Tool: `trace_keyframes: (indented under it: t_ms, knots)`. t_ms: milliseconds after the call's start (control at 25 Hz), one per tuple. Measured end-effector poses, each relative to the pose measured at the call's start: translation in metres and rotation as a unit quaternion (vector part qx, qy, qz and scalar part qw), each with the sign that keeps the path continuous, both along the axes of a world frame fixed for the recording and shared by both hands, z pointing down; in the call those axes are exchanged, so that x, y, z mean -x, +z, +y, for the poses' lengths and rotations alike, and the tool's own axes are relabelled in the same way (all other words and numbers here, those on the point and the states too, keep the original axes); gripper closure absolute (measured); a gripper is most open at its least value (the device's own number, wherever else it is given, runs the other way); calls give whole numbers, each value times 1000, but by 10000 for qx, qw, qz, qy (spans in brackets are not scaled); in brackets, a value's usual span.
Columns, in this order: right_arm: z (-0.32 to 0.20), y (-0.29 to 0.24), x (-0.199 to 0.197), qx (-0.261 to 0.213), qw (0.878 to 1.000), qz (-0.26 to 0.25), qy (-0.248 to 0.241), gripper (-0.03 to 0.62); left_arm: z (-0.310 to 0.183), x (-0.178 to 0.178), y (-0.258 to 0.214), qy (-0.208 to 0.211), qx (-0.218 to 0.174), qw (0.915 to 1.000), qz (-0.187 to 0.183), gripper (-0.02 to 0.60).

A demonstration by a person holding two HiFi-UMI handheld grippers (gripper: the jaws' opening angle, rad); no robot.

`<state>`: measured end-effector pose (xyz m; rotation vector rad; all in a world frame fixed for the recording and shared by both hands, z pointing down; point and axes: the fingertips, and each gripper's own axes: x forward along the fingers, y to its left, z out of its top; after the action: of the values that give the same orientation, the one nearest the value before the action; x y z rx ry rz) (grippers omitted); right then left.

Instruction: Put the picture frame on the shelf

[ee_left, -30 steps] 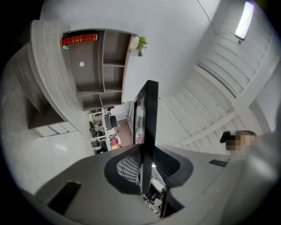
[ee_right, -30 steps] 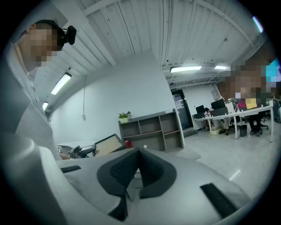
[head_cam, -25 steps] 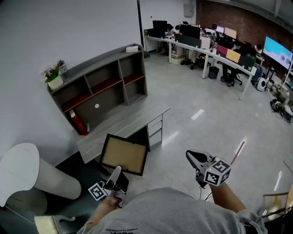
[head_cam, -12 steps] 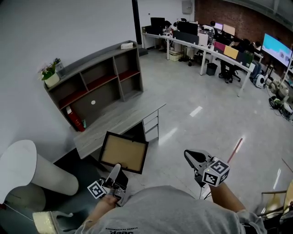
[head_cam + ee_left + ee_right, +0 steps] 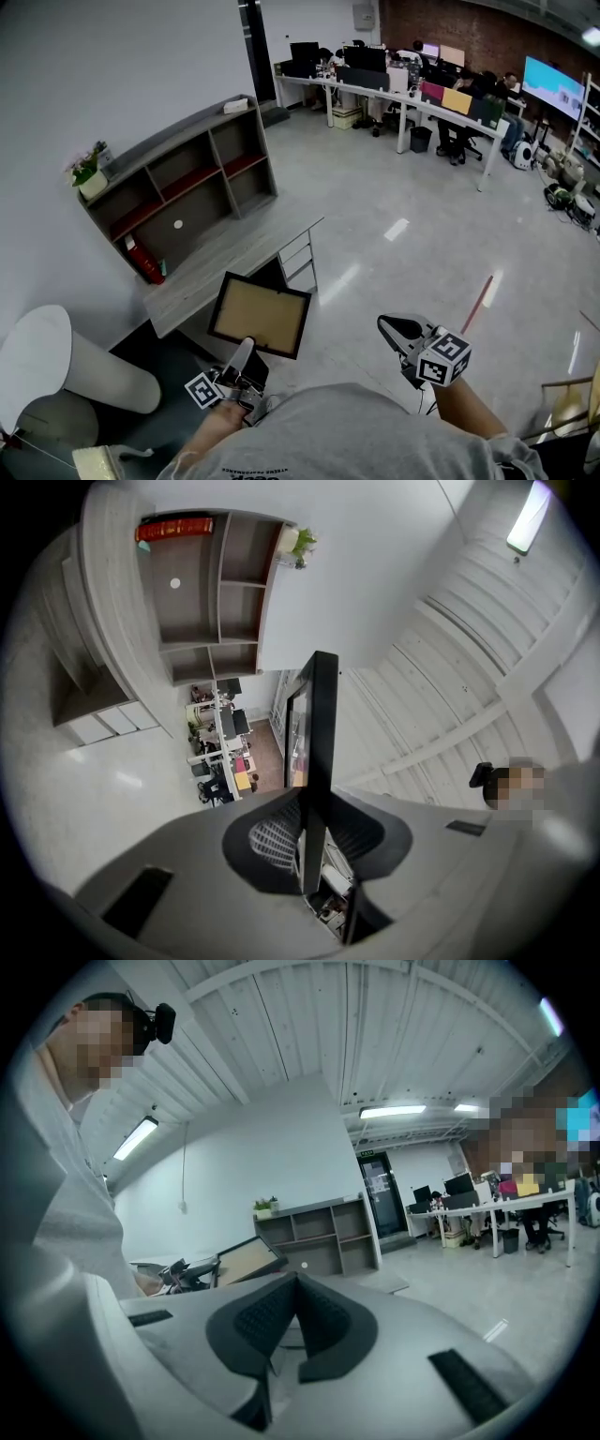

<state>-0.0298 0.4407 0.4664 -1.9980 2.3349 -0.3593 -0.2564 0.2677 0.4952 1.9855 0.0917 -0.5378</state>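
While my left gripper [image 5: 242, 352] pinches the frame [image 5: 260, 314] by its near edge only, frame standing out ahead of the jaws, it could pivot or slip. Target shelf [image 5: 173, 183] well ahead, beyond desk [image 5: 225, 258]: a corner might clip it. Beside it, right gripper [image 5: 396, 327] closed, empty.

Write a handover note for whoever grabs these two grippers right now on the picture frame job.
Left claw: shut on the near edge of the picture frame, held up in front of the person.
Right claw: shut, nothing in it.
Shelf: grey unit against the wall, beyond the low desk, not yet reached.
Done: frame is in hand.
Left: carry it over, set it on the shelf, let go.
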Motion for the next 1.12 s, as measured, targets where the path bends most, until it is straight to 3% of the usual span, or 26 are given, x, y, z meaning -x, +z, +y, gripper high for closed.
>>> trace_keyframes:
  t_ms: [280, 560, 1120]
  knots:
    - [-3, 5, -16, 45, 9999, -72, 121, 576, -10, -24, 1, 183, 3, 9998, -28, 494]
    - [-46, 9, -28, 165, 9997, -28, 188, 576, -58, -43, 6, 324, 80, 9994, 21, 494]
    - [-278, -12, -39, 180, 9992, 217, 273, 574, -292, -71, -1, 505, 164, 9983, 233, 494]
